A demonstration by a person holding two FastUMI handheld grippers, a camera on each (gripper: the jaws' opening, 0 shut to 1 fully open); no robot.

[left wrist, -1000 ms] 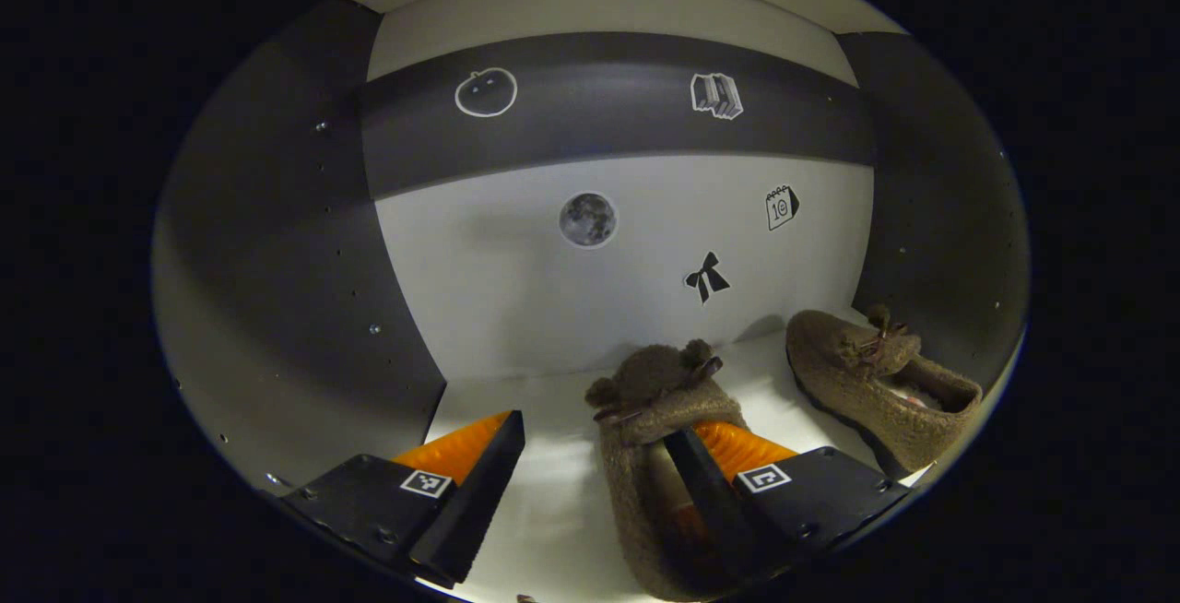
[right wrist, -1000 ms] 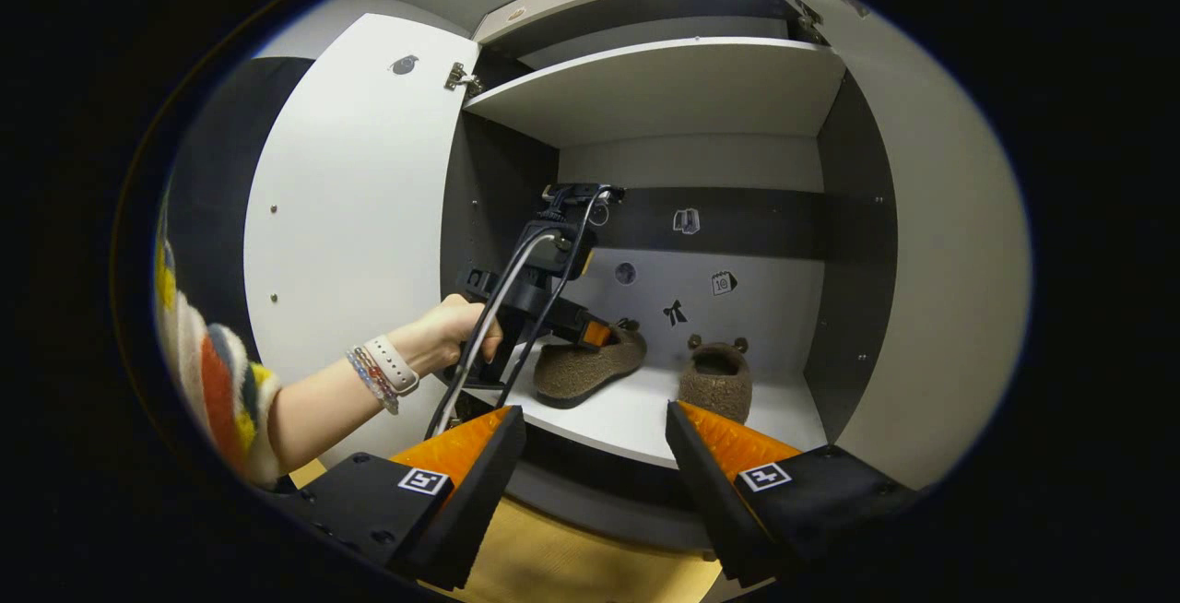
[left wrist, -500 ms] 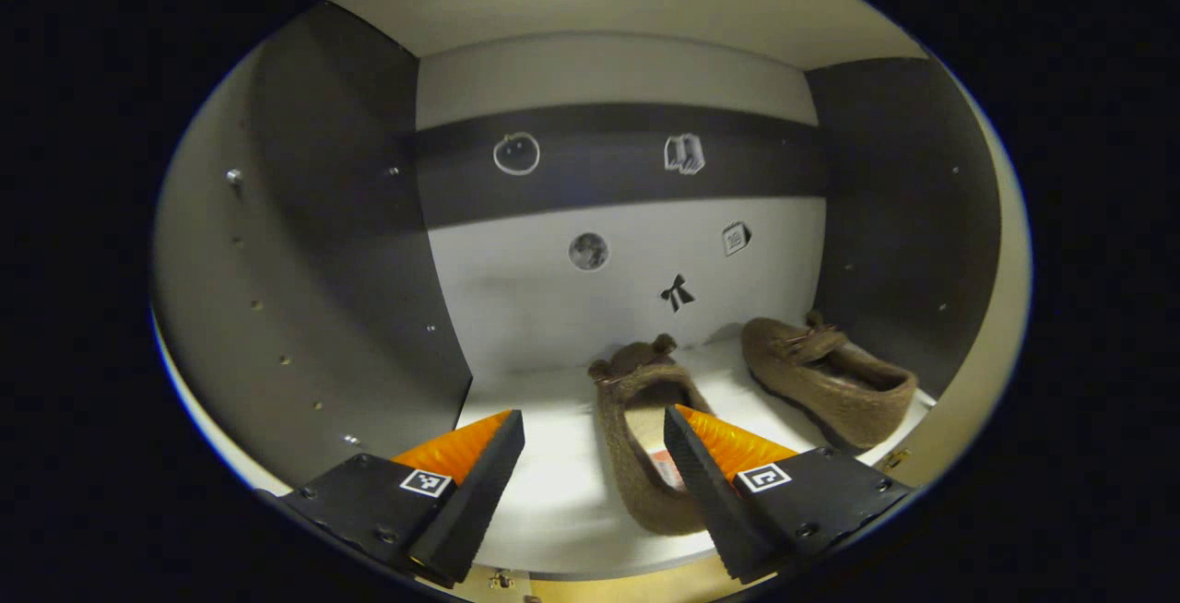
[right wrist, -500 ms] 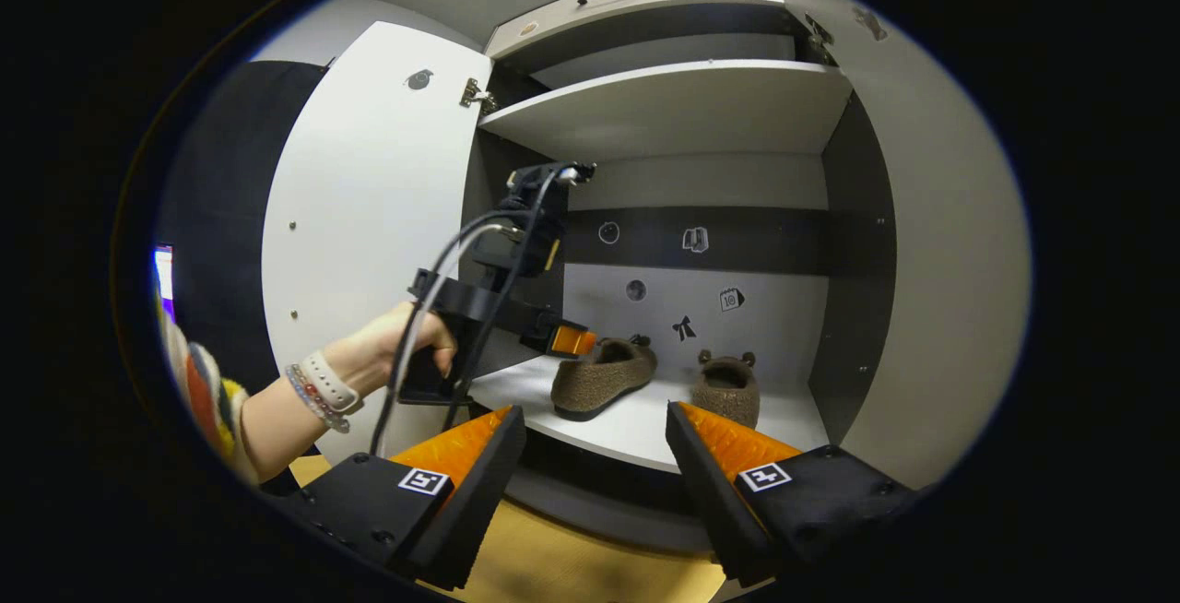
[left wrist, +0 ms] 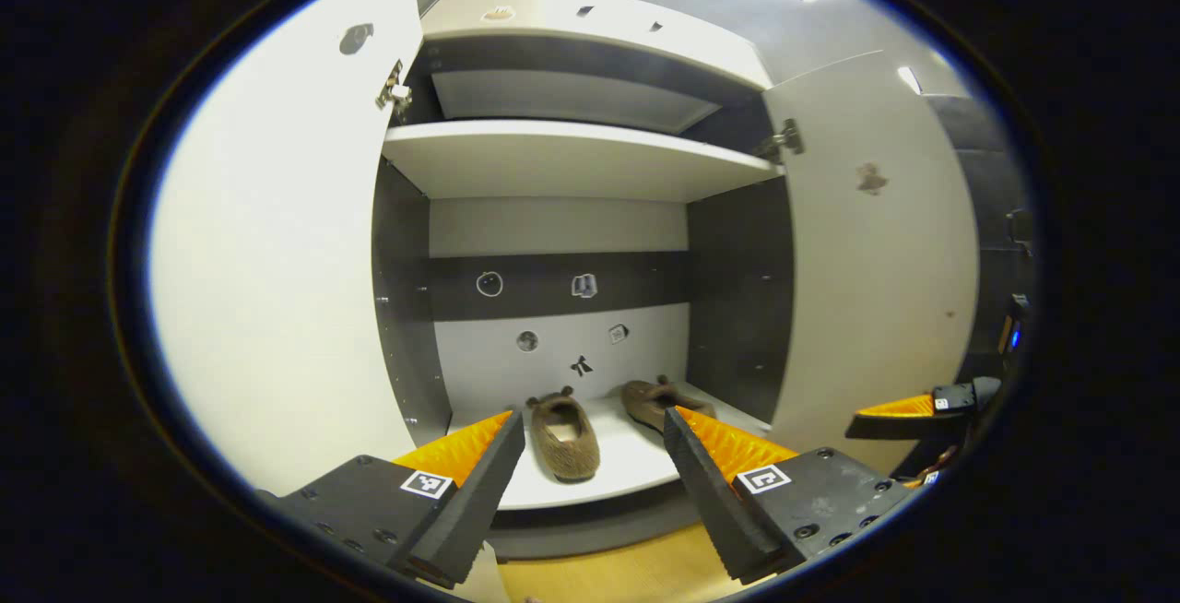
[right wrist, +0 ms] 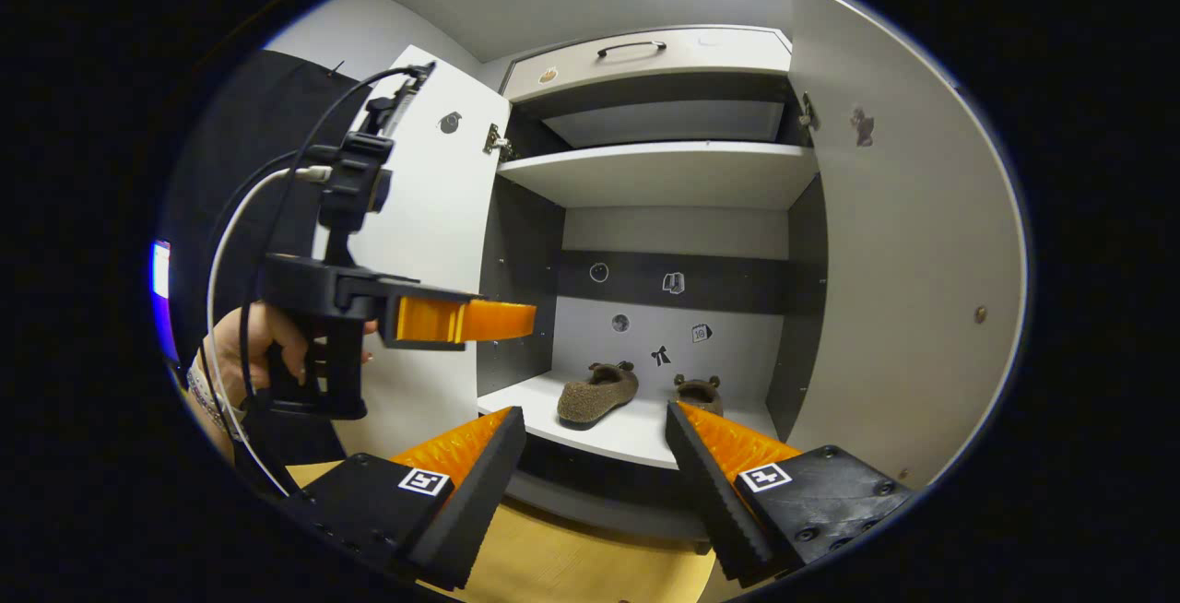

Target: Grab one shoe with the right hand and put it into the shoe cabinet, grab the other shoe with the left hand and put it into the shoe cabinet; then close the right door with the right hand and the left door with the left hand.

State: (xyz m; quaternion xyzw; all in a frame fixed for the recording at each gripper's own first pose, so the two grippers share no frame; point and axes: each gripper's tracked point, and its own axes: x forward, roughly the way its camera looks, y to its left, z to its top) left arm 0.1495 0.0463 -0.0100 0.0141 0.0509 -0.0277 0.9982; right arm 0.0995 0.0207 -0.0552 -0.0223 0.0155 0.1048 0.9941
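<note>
Both my jaws stand wide apart, empty, before the shoe cabinet point(right wrist: 664, 174); left door point(left wrist: 277, 262) and right door point(right wrist: 913, 289) hang open, both shoes point(right wrist: 599, 393) resting side by side on its lower shelf point(right wrist: 627, 432)

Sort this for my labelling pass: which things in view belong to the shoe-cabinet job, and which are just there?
Job:
- left shoe
- right shoe
- left door
- right door
- left gripper, open
- right gripper, open

Just there:
- upper shelf
- drawer
- stickers
- floor
</note>
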